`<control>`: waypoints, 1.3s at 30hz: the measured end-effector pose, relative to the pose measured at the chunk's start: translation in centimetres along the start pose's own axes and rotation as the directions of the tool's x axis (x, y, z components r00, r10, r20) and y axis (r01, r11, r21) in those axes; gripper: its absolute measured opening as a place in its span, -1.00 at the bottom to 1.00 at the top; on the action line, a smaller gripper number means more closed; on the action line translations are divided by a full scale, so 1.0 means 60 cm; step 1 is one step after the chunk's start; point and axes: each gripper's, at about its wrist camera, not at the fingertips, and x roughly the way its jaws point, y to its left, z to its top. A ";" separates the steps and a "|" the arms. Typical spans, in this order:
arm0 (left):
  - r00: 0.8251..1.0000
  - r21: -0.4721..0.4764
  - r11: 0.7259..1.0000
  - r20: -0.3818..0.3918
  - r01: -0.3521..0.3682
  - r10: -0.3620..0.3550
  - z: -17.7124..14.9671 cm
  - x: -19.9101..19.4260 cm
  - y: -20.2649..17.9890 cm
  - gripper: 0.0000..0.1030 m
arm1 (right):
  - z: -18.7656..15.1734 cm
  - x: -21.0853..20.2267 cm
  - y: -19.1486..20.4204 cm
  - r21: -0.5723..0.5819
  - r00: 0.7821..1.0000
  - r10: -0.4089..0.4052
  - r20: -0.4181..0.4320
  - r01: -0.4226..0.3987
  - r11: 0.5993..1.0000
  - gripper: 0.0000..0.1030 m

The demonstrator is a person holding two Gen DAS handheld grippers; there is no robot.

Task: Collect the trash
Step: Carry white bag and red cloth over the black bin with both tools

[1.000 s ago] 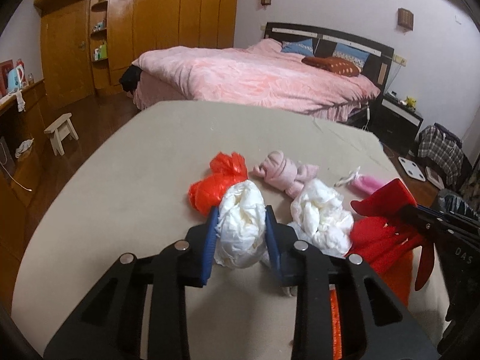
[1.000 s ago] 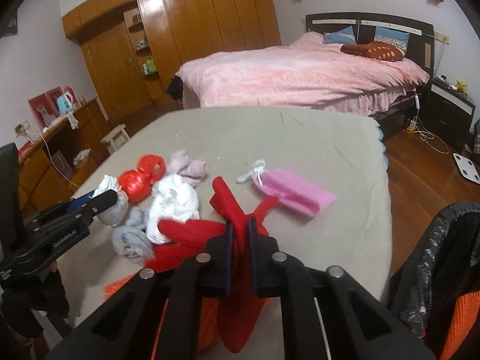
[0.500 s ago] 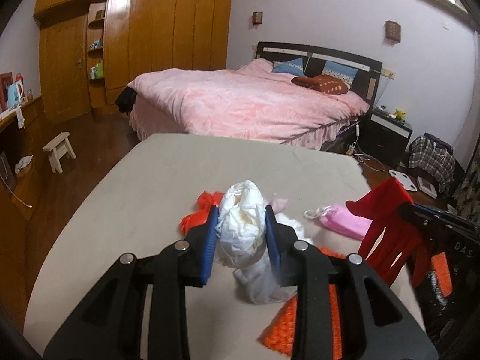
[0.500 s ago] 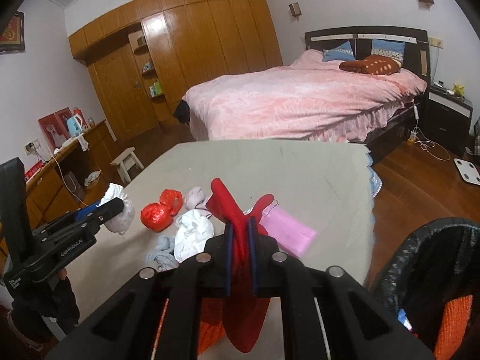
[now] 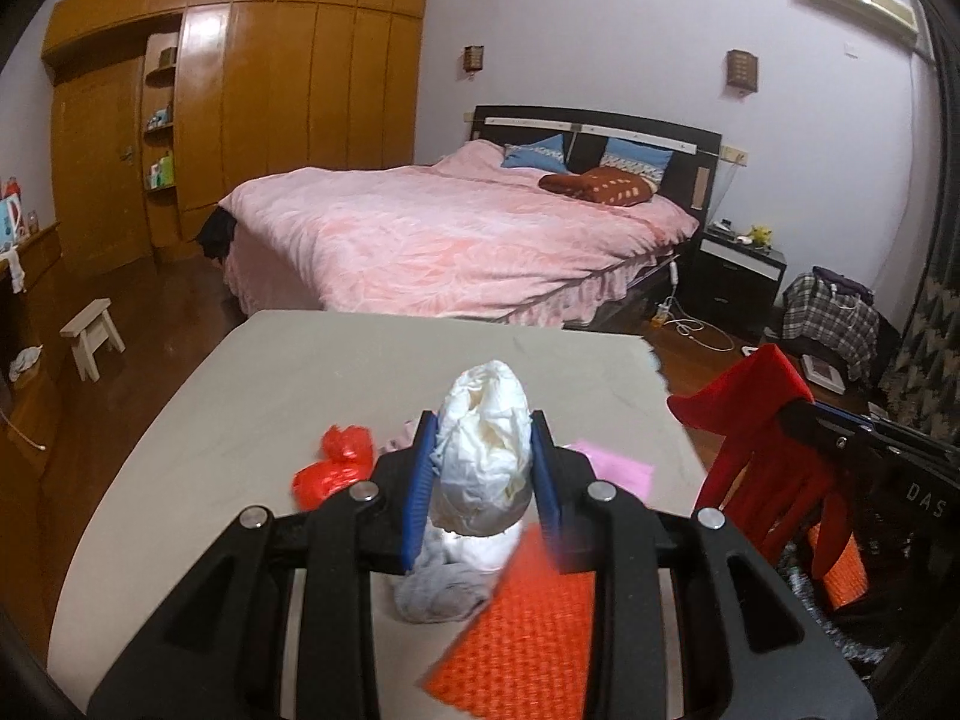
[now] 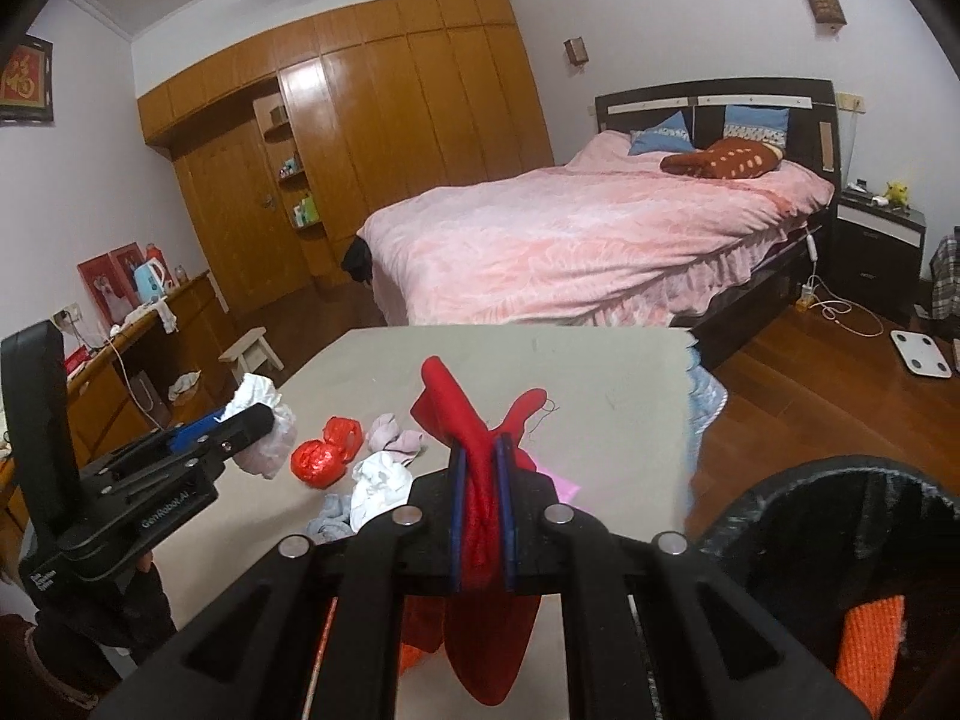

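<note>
In the left wrist view my left gripper (image 5: 482, 463) is shut on a crumpled white wad (image 5: 485, 450), held above the beige table (image 5: 288, 408). The right wrist view shows my right gripper (image 6: 478, 501) shut on a red cloth (image 6: 456, 414) that hangs below the jaws. Each gripper shows in the other view: the right gripper (image 5: 801, 417) with the red cloth (image 5: 744, 450), and the left gripper (image 6: 264, 420) with the white wad (image 6: 264, 447). On the table lie a red plastic bag (image 6: 324, 456), a second white wad (image 6: 381, 483), a pale pink sock (image 6: 393, 438) and a pink pouch (image 5: 612, 471).
A black trash bag (image 6: 840, 498) gapes at the right beside the table, something orange inside. An orange mesh piece (image 5: 522, 618) and a grey cloth (image 5: 438, 591) lie at the table's near edge. Beyond stand a pink bed (image 5: 456, 240), wardrobe (image 5: 270, 90) and stool (image 5: 90, 330).
Both grippers have risen and drawn back from the table with their loads. The white wad and the red cloth now hang clear of the pile, which looks lower and farther off.
</note>
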 end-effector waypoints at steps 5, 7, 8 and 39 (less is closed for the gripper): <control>0.999 0.026 0.999 0.016 0.045 -0.045 0.010 -0.008 -0.047 -0.44 | 0.003 -0.030 -0.018 0.013 0.999 -0.024 0.021 0.024 1.000 -0.82; 0.998 0.034 0.997 0.020 0.065 -0.065 0.012 -0.010 -0.062 -0.44 | 0.003 -0.046 -0.026 0.014 0.999 -0.039 0.031 0.038 0.999 -0.82; 0.997 0.038 0.997 0.021 0.073 -0.074 0.011 -0.011 -0.069 -0.43 | 0.004 -0.053 -0.031 0.015 0.998 -0.046 0.036 0.046 0.999 -0.82; 0.907 0.220 0.883 -0.023 0.415 -0.420 -0.020 0.003 -0.406 -0.44 | -0.042 -0.256 -0.247 0.158 0.927 -0.367 0.077 0.352 0.923 -0.82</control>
